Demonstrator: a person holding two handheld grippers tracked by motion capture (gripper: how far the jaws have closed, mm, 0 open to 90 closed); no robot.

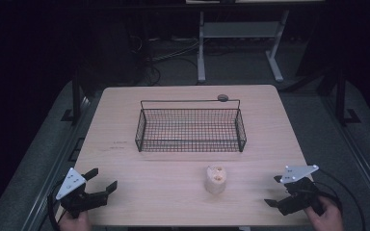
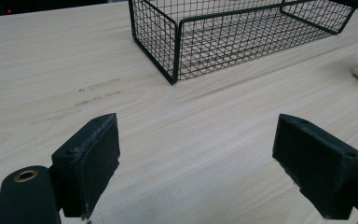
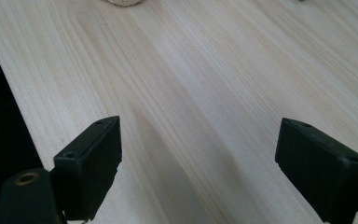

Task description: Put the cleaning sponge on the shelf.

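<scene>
Start of the pick, by my reading: neither tool had touched anything. The left tool (image 1: pixel 98 183) sat at the near left corner of the worktop (image 1: pixel 125 110), jaws spread, nothing between them. The right tool (image 1: pixel 278 191) sat at the near right corner, jaws likewise spread wide and empty.

The pale bread-like roll (image 1: pixel 216 179) stood upright near the middle of the near edge, between the two tools, closer to the right one, well apart from both. Its long axis ran vertical; the cut top with two darker spots faced up. What it was exactly could not be told.

The wire basket (image 1: pixel 191 129) stood empty behind it toward the far edge, long side parallel to that edge.

Next move, as judged: bring one tool across, jaws straddling the roll's sides, close gently
</scene>
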